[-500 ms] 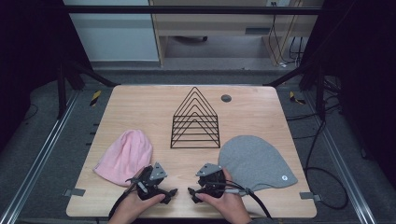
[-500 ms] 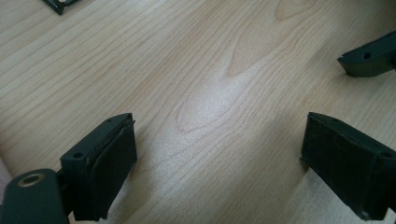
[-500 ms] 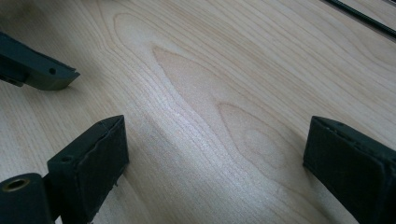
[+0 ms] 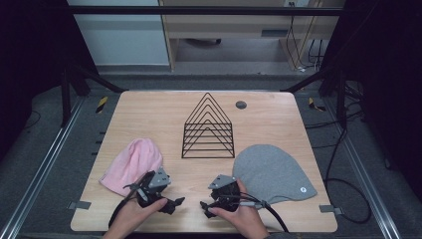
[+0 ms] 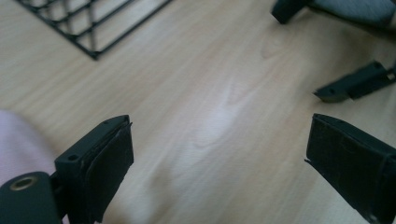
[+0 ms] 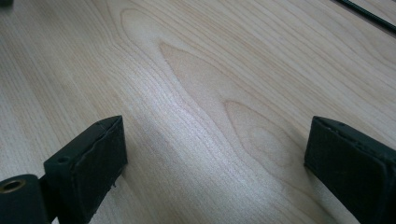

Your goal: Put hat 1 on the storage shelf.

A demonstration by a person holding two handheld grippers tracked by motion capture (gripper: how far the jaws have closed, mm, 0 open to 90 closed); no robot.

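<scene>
A pink beanie (image 4: 130, 164) lies flat at the front left of the wooden table (image 4: 149, 114), and a grey beanie (image 4: 272, 172) lies flat at the front right. Between them, farther back, stands a black wire rack (image 4: 209, 128) shaped like a row of triangles. My left gripper (image 4: 174, 204) rests low near the front edge beside the pink beanie, and my right gripper (image 4: 204, 207) faces it beside the grey beanie. The left gripper (image 5: 219, 158) is open over bare wood. The right gripper (image 6: 215, 158) is open too, with nothing between its pads.
A small dark round grommet (image 4: 241, 104) sits at the back of the table, right of the rack. In the left gripper view the rack's corner (image 5: 88, 23) is at the top left and the pink beanie's edge (image 5: 18, 144) at the left. Cables trail off the front right.
</scene>
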